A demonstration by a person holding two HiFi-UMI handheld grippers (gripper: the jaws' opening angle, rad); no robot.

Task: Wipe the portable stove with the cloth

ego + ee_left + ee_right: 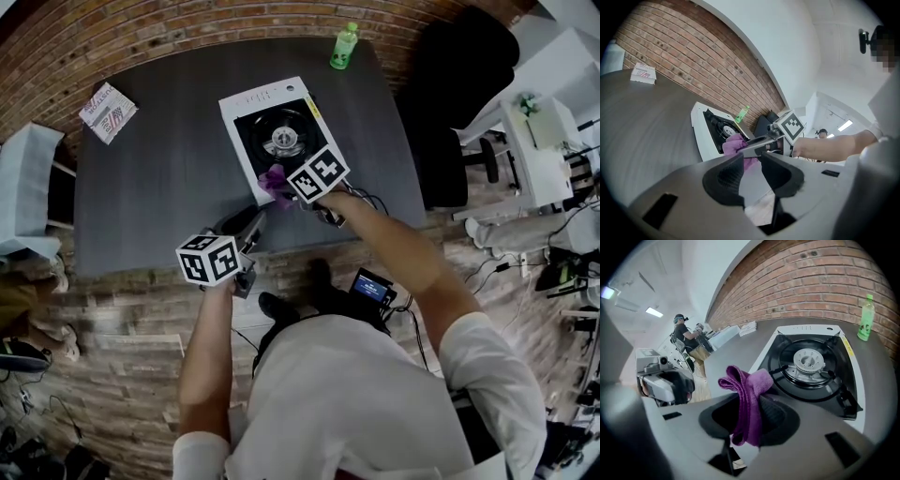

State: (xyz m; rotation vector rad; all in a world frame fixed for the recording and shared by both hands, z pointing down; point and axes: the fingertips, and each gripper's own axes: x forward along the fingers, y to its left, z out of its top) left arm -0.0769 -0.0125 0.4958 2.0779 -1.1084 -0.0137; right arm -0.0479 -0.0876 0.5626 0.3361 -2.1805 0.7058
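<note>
White short-sleeve shirt [375,394]; sleeves [487,361] plain, no print seen. Dark shoes [275,306]. L gripper [255,217]: smooth light-grey plastic shell w/ rectangular slots, black ribbed pads [723,177] on inner jaw faces. L cube [208,259] on top: white, black square markers on each visible face. R gripper [281,185]: same grey shell + black pads. R cube [319,174]: same type, white w/ black markers. Thin dark cable [373,200] loops at rear of R gripper.
</note>
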